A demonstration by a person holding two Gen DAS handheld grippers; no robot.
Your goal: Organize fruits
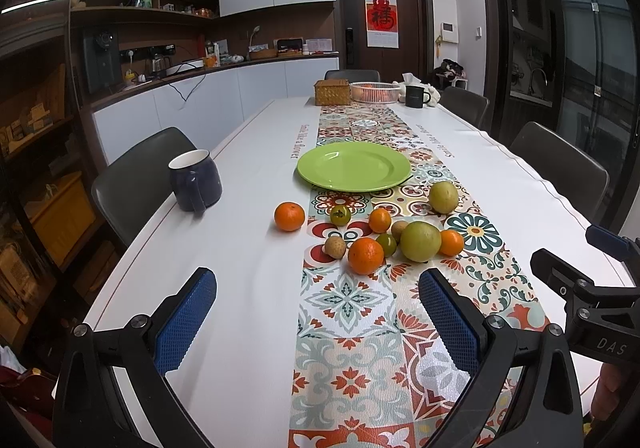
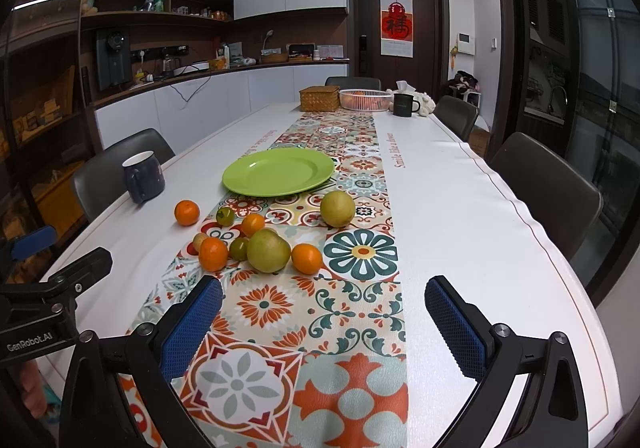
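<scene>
Both claws stand wide with nothing between their blue pads: the left claw (image 1: 318, 322) at the bottom of its view, the right claw (image 2: 324, 328) likewise. The fruits (image 1: 372, 236) lie in a loose cluster at mid-frame on the patterned runner (image 1: 348, 312) of the white table (image 1: 240, 248): 4 oranges, 2 large yellow-green fruits and several smaller ones. 1 orange (image 1: 289, 216) sits apart, left of the runner. An empty green plate (image 1: 354, 166) lies just above the cluster, a dark mug (image 1: 195, 180) at mid-left.
</scene>
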